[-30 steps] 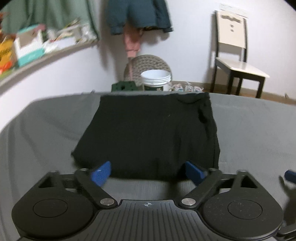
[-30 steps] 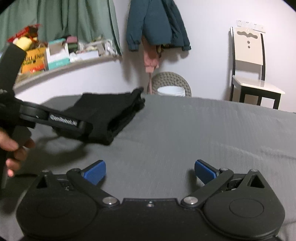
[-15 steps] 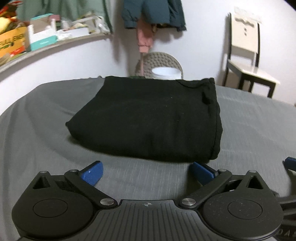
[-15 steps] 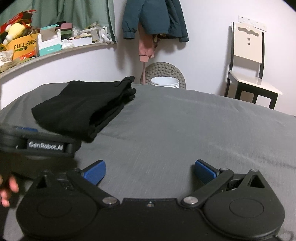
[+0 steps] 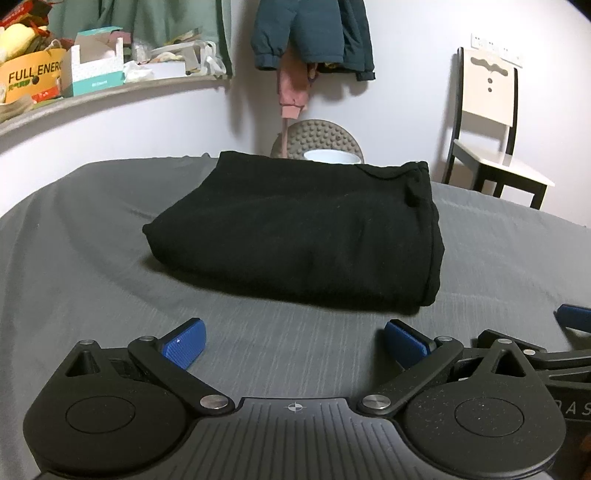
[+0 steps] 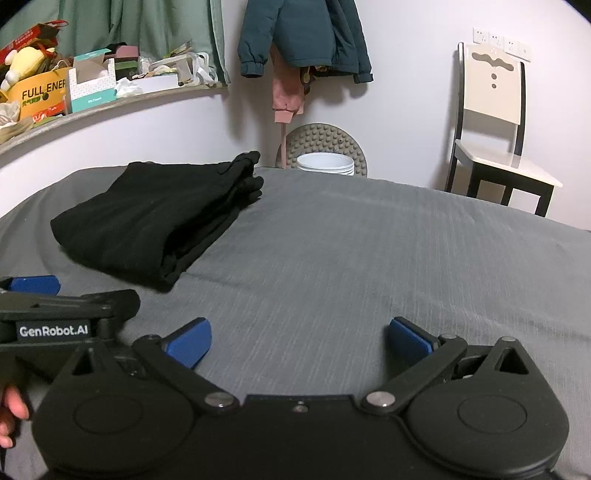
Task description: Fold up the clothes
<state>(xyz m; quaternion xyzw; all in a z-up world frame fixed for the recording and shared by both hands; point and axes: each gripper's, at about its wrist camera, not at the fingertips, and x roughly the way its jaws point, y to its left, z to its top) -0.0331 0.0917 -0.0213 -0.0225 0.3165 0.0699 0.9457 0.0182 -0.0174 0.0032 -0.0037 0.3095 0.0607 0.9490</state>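
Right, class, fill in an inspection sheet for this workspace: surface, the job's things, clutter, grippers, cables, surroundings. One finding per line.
Surface: grey bedcover, lightly creased, bare to the right of the garment.
Job's things: black garment folded into a compact stack, lying flat on the cover, touched by neither gripper.
Clutter: nothing seen on the cover.
Grippers: left gripper open, short of the garment's near edge; right gripper open over bare cover.
Cables: nothing seen.
Surroundings: shelf crowded with boxes; teal jacket hanging on the wall; white bucket and chair beyond the bed.
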